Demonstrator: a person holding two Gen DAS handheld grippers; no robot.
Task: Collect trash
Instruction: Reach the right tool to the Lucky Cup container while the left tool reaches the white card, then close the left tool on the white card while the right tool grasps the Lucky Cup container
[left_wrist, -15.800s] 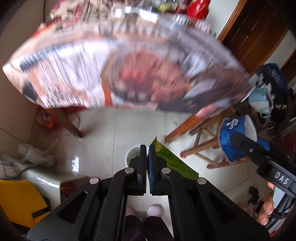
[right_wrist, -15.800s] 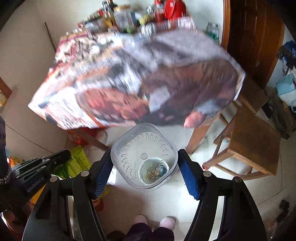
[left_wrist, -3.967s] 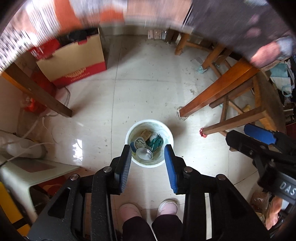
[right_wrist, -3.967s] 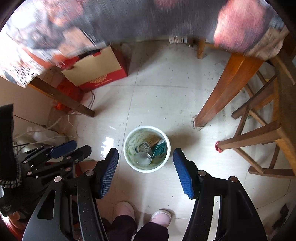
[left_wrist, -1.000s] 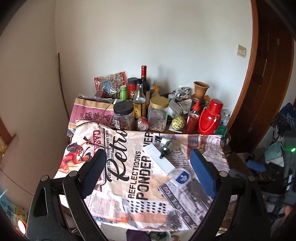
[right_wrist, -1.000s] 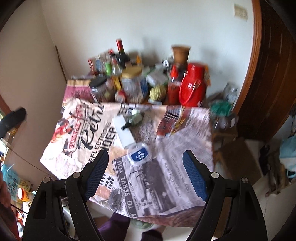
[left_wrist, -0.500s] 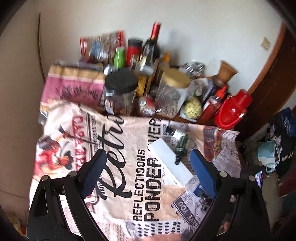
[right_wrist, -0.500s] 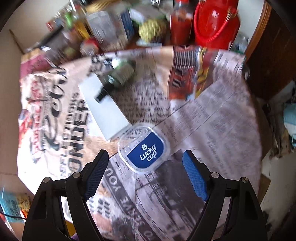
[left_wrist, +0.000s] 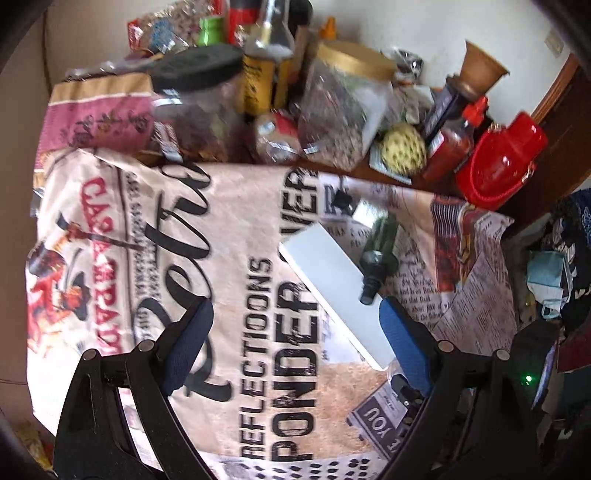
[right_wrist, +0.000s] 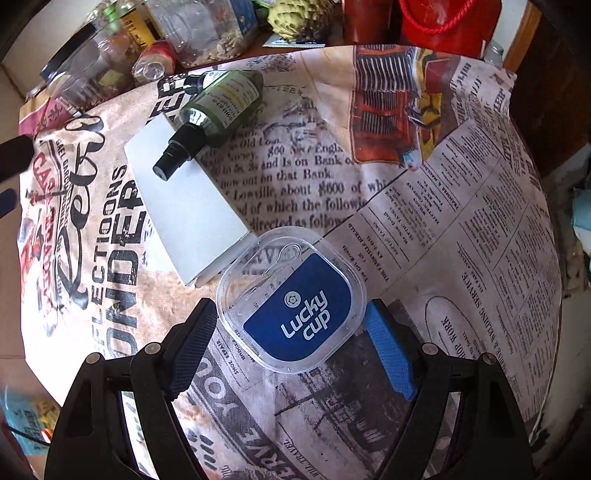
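Observation:
A clear plastic lid with a blue "Lucky cup" label (right_wrist: 293, 306) lies flat on the printed tablecloth (right_wrist: 461, 240). My right gripper (right_wrist: 290, 350) hangs over it, open, its blue pads on either side of the lid's near edge, apart from it. A flat white box (right_wrist: 192, 206) lies just beyond, with a small dark green bottle (right_wrist: 216, 107) resting across its far end. In the left wrist view my left gripper (left_wrist: 295, 347) is open above the cloth, the white box (left_wrist: 336, 291) and green bottle (left_wrist: 380, 251) lying between and beyond its pads.
Jars, sauce bottles, a red jug (left_wrist: 502, 162) and a green bumpy fruit (left_wrist: 404, 147) crowd the table's far edge. The cloth drops off at the right edge, where clutter and cloths (left_wrist: 550, 273) lie below. A wooden door frame (left_wrist: 557, 85) stands at far right.
Both grippers have dropped toward the table and tilted down. The lid now sits between the right pads; the white box and bottle have come closer in the left view.

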